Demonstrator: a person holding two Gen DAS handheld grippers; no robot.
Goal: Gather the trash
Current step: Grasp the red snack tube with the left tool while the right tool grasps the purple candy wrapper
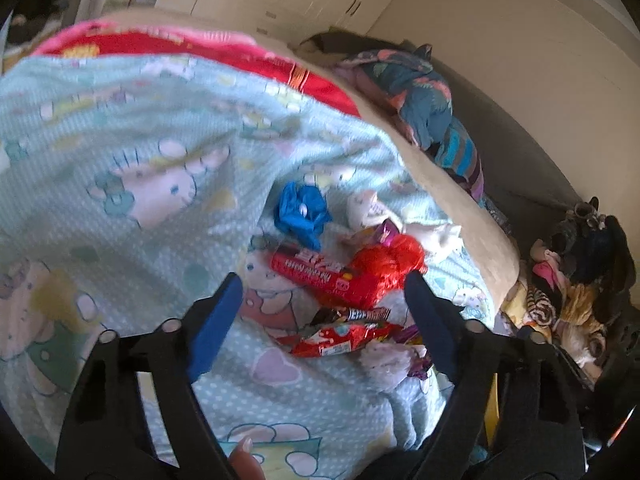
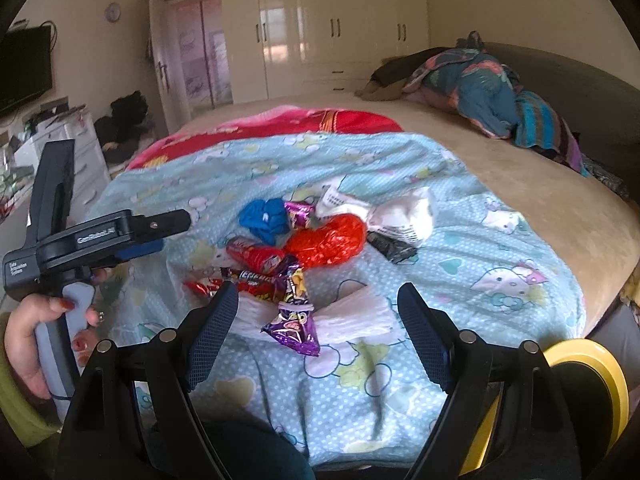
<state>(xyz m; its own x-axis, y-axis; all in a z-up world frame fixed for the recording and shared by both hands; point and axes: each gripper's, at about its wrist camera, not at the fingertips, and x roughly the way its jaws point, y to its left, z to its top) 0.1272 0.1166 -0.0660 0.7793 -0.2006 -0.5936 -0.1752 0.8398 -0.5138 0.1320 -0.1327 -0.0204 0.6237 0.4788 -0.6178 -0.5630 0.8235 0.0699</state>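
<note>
While both grippers spread, empty: purple wrapper (image 2: 295, 322) dead ahead of right gripper (image 2: 316, 312), long axis near-far; left gripper (image 1: 324, 300) over red wrappers (image 1: 320, 276).

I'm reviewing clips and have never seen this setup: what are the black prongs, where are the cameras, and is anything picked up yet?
There is no robot here. A person holds a two-finger gripper in each hand, each with a camera looking along its fingers. One picture is from the left gripper, the other from the right gripper, which also sees the left one from the side. On the blue blanket lie wrappers, a red bag, a blue bag and white tissue. Both grippers are open and empty.
</note>
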